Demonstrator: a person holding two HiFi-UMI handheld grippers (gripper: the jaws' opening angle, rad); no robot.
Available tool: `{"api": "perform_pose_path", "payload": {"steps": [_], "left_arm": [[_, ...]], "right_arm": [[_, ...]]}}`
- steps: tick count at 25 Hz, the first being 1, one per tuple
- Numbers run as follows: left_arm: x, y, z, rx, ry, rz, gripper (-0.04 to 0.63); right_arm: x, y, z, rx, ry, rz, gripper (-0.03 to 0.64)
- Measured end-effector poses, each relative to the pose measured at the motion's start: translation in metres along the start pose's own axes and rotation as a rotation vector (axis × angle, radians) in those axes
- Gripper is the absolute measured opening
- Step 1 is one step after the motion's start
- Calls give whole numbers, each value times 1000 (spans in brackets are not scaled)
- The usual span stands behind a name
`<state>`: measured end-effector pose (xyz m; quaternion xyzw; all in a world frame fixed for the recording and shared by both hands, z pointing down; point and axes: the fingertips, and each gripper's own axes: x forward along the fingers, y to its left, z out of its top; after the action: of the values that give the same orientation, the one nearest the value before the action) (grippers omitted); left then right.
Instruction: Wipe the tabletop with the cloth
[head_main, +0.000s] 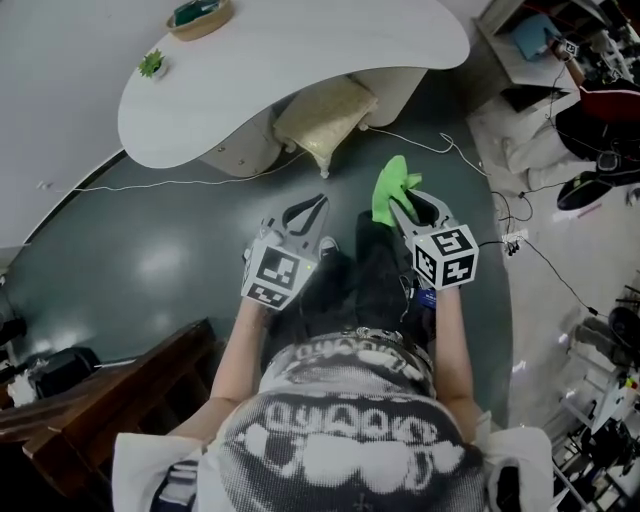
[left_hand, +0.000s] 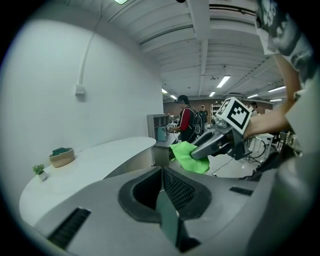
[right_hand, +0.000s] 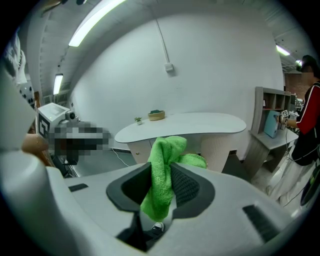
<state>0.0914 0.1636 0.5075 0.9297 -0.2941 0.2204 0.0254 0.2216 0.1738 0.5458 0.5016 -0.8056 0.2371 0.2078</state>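
Note:
The white curved tabletop (head_main: 300, 60) lies ahead of me, beyond a stretch of dark floor, and both grippers are held well short of it. My right gripper (head_main: 397, 203) is shut on a bright green cloth (head_main: 393, 185). In the right gripper view the cloth (right_hand: 162, 172) hangs bunched between the jaws of the right gripper (right_hand: 166, 167), with the table (right_hand: 185, 125) behind. My left gripper (head_main: 318, 205) is shut with nothing in it. The left gripper view shows the left gripper (left_hand: 161, 171) with its jaws closed together, and the cloth (left_hand: 187, 156) off to the right.
A woven basket (head_main: 200, 15) and a small plant (head_main: 152, 64) stand at the table's far left end. A beige cushion (head_main: 325, 115) leans under the table, and a white cable (head_main: 150, 184) runs along the floor. Dark wooden furniture (head_main: 110, 390) is at lower left. A person (right_hand: 307, 130) stands near shelves (right_hand: 272, 117).

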Motion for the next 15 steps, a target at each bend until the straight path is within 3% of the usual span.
{"api": "perform_pose_path", "payload": {"steps": [15], "left_arm": [[17, -15, 7, 7, 0, -34, 12]], "right_arm": [[-6, -15, -3, 3, 1, -12, 117]]}}
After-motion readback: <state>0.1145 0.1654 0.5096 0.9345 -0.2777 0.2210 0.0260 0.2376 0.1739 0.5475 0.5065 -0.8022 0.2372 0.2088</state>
